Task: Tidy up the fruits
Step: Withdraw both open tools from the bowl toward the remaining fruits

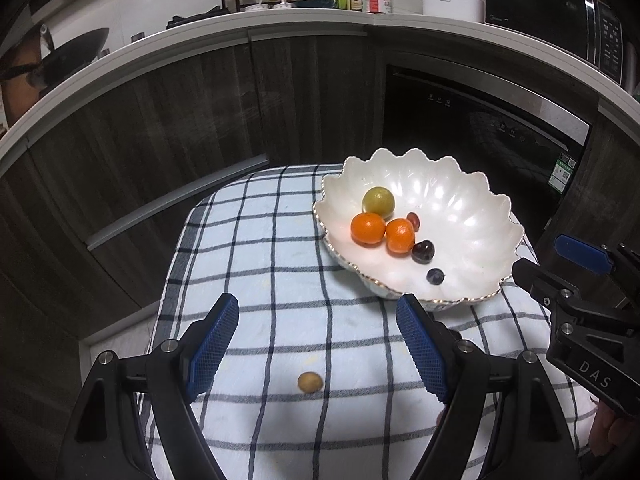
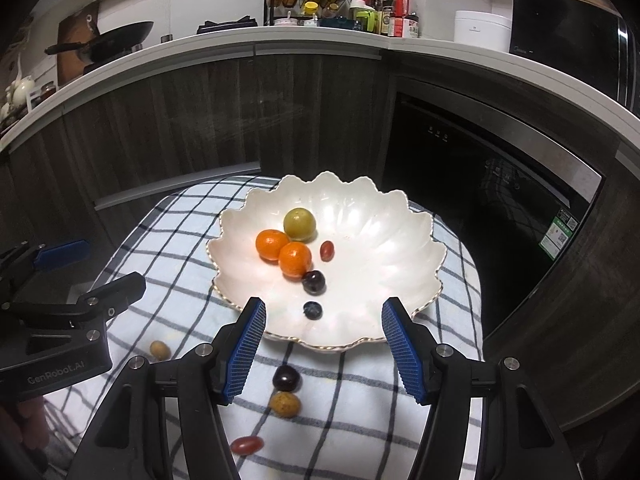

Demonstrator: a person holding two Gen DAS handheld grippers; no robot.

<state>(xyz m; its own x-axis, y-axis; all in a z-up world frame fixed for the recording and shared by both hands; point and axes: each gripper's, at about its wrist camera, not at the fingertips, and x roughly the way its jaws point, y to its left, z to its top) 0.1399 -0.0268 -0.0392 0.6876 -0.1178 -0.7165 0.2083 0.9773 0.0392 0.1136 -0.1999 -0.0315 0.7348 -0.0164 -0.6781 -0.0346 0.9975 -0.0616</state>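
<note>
Left gripper (image 1: 318, 344): my jaws stand wide apart, nothing between the blue pads, hovering over the checked cloth (image 1: 280, 240).
Small tan fruit (image 1: 310, 382): lying on the cloth right under my left jaws, between the two fingers and closer to me than the tips, touching neither pad.
Right gripper (image 2: 324, 344): I have these jaws apart as well, pads bare, gripping nothing.
Dark grape (image 2: 285, 378): on the cloth in the gap of my right jaws, nearer the left-hand pad, clear of it.
Speckled yellow fruit (image 2: 284, 404): just behind the dark grape, touching it or nearly so.
Red oblong fruit (image 2: 247, 445): further back towards me, under the left-hand finger of my right gripper.
Scalloped white bowl (image 2: 400, 240): just ahead of my right fingertips; ahead and to the right of my left ones.
Bowl contents: blueberry (image 2: 312, 310) nearest my right jaws, then a dark round fruit (image 2: 313, 282), two oranges (image 2: 295, 259) side by side, a small red fruit (image 2: 327, 250), a yellow-green fruit (image 2: 299, 223) farthest.
Beyond: dark cabinet fronts (image 1: 180, 120), well past the bowl.
</note>
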